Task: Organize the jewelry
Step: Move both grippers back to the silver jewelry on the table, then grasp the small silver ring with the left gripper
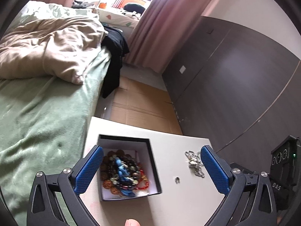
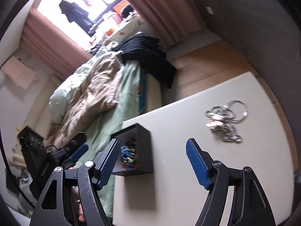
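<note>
A black box (image 1: 154, 162) with a white lining sits on the white table (image 1: 175, 203); it holds a heap of beaded bracelets (image 1: 124, 173) in brown, blue and red. My left gripper (image 1: 152, 151) stands wide open above the table, its left pad over the box's left side, nothing between the pads. A silver chain pile (image 1: 195, 163) lies right of the box and a small ring (image 1: 177, 179) lies before it. In the right wrist view my right gripper (image 2: 153, 145) is open and empty, the box (image 2: 144, 146) by its left finger, the silver chains and rings (image 2: 225, 120) farther off.
A bed with a green sheet (image 1: 43, 116) and a beige duvet (image 1: 49, 45) runs along the table's left side. Cardboard covers the floor (image 1: 143, 105) beyond the table. A dark wardrobe (image 1: 235, 71) stands to the right. A fingertip (image 1: 131, 222) shows at the bottom edge.
</note>
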`<state>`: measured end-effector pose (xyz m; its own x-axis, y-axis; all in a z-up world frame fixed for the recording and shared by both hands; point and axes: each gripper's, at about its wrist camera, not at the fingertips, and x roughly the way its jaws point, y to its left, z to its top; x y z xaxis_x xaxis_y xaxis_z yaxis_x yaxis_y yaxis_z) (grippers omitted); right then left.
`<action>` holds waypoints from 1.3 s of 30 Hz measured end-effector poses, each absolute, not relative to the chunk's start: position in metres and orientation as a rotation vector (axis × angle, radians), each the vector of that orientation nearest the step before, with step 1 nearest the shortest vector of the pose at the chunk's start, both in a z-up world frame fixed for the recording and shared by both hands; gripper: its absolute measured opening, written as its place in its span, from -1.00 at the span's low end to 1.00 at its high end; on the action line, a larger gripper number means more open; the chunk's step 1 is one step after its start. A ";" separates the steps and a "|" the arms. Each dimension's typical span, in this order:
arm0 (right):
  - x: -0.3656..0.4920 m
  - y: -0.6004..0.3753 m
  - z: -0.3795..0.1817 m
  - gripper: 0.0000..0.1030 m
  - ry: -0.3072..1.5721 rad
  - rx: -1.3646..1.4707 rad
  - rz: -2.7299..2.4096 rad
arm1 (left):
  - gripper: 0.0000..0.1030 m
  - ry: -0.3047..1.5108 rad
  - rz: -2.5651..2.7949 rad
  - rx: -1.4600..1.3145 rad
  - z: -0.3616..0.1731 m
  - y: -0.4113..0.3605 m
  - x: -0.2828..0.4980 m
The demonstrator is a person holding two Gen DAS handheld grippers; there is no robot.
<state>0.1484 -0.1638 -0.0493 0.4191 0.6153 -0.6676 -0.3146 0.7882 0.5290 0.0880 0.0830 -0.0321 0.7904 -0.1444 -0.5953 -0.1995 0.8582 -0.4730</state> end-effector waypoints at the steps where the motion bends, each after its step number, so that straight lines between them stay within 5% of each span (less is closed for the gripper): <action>1: 0.148 -0.168 -0.049 0.43 0.983 0.341 0.585 | 0.99 0.667 0.022 -0.544 -0.031 0.080 0.088; 11: 0.154 -0.196 -0.065 0.44 1.080 0.317 0.485 | 0.99 0.709 -0.033 -0.466 -0.033 0.039 0.094; 15: 0.158 -0.210 -0.070 0.93 1.088 0.333 0.437 | 0.98 0.726 -0.055 -0.444 -0.037 0.024 0.097; 20: 0.165 -0.230 -0.072 1.00 1.089 0.350 0.353 | 0.88 0.753 -0.086 -0.398 -0.043 0.005 0.105; 30: 0.183 -0.252 -0.081 1.00 1.138 0.324 0.288 | 0.26 0.820 -0.125 -0.363 -0.064 -0.018 0.126; 39: 0.195 -0.264 -0.086 1.00 1.143 0.372 0.251 | -0.05 0.956 -0.147 -0.225 -0.103 -0.050 0.151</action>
